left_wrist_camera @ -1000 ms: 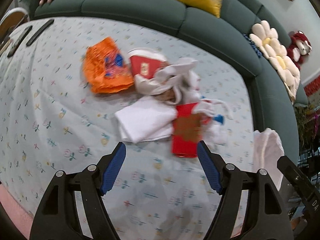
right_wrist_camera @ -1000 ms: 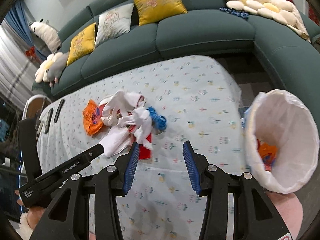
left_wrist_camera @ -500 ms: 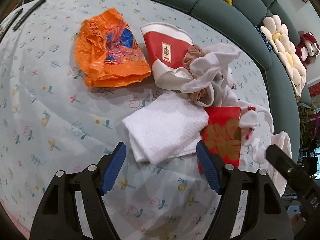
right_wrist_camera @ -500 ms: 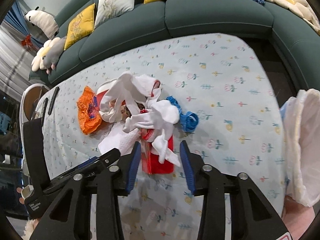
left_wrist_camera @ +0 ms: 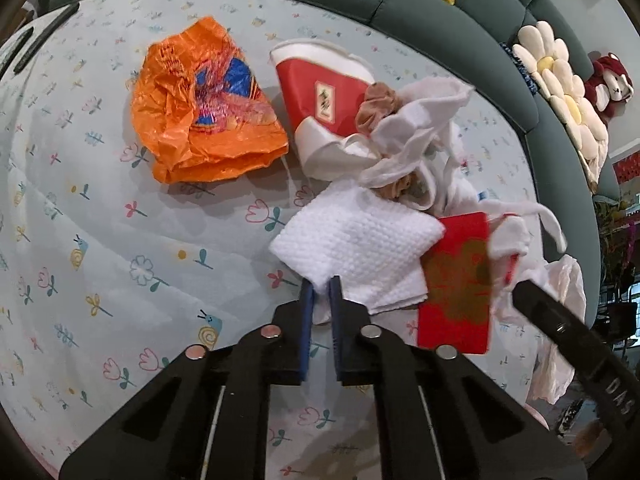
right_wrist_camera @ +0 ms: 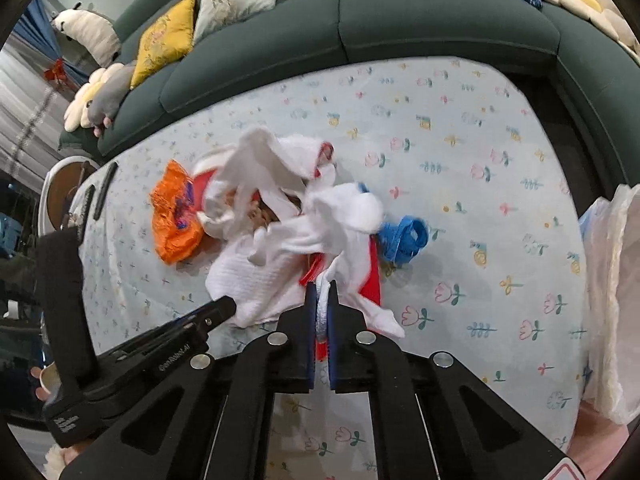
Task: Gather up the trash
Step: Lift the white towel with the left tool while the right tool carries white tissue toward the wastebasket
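Note:
A trash pile lies on the flowered tablecloth [left_wrist_camera: 100,240]: an orange plastic bag [left_wrist_camera: 204,108], a red paper cup [left_wrist_camera: 320,92], a folded white paper towel [left_wrist_camera: 356,244], a red envelope [left_wrist_camera: 456,280], white gloves [right_wrist_camera: 332,216] and a blue band [right_wrist_camera: 404,238]. My left gripper [left_wrist_camera: 320,288] is shut on the near corner of the white paper towel. My right gripper [right_wrist_camera: 322,292] is shut on a white glove lying over the red envelope [right_wrist_camera: 372,268]. The left gripper's body shows in the right wrist view [right_wrist_camera: 160,340].
A white-lined trash bag [right_wrist_camera: 612,300] hangs at the table's right edge. A dark green sofa [right_wrist_camera: 400,28] with yellow cushions curves around the far side. Two black remotes [left_wrist_camera: 44,36] lie at the far left of the table.
Both grippers moved down onto the pile and closed: the left on the white paper towel's corner, the right on a white glove. Both were open before.

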The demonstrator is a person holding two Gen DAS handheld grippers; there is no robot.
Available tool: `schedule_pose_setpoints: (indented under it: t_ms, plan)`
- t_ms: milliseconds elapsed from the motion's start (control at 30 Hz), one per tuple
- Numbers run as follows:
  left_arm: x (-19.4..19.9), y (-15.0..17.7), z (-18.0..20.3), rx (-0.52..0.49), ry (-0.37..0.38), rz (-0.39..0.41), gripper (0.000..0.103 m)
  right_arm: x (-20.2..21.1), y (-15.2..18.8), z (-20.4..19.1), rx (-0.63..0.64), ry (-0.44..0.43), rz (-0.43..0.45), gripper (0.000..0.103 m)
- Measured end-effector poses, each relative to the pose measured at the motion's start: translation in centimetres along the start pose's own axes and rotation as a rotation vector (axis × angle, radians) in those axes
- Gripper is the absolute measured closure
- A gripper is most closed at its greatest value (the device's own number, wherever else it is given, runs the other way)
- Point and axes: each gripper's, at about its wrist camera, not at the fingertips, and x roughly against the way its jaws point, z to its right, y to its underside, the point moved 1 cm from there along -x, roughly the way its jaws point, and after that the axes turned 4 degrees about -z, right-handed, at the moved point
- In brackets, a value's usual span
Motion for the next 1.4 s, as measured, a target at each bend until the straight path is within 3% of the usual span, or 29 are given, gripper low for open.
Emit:
schedule_pose_setpoints:
  t_ms: [400,800,1100,1400]
  plan:
    - [7.3,0.8,5.1,-0.089,0.054,0.149,0.099,10.4,-1.8,0.7,-0.018,-0.063,0.217,0.099]
    - [14.4,1.8,17.4,-0.298,0.133,0.288,0.099,21.5,-1.0,6.3,-0.075,-0.057,0.423,0.099]
    - [15.0,5.4,26.4,-0.447,0.182,0.300,0.099,27.2,1.4,13.3,-0.152,0.002,0.514,0.099]
    - [12.0,8.4,33.5,-0.557,0.202,0.231,0.099,28.5,3.8,20.7,-0.265,0.050,0.529,0.099]
